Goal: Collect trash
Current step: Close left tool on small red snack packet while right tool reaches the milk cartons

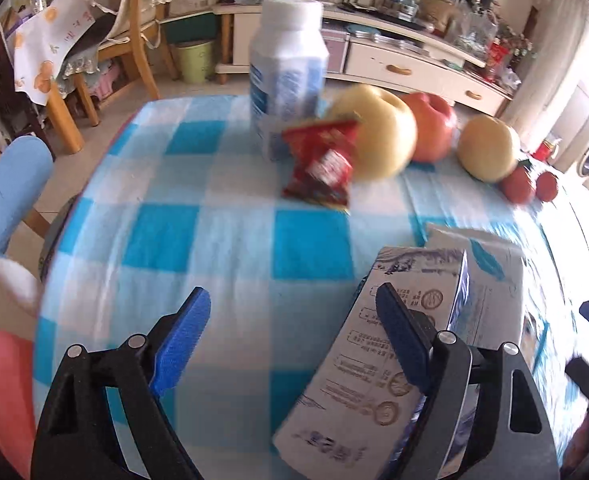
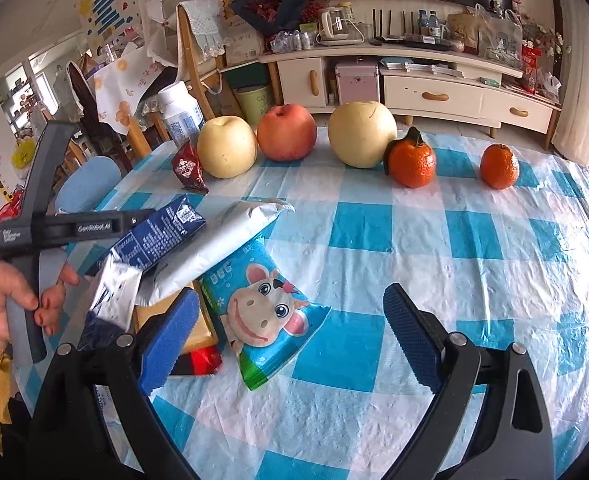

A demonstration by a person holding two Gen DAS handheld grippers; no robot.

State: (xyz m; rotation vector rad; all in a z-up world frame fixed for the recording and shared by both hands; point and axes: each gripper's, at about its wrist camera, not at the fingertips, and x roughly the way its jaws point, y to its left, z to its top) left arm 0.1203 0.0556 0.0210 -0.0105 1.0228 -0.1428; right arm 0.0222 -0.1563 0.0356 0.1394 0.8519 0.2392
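Bare checked worktop (image 2: 474,240) stretches ahead of the wide-open, empty right claw (image 2: 290,344); left claw (image 1: 294,344), wide open, touches a carton (image 1: 374,360).

Blue-and-white checked cloth-covered surface (image 2: 474,240) bearing two yellow pears (image 2: 361,134), red apple (image 2: 287,132), two oranges (image 2: 411,162), cartoon-cow snack packet (image 2: 264,312), white plastic bottle (image 1: 288,68).

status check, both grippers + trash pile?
Left gripper open, milk carton at its right finger, not gripped. Right gripper open, empty, over the cow wrapper. Red snack packet sits apart by the fruit.
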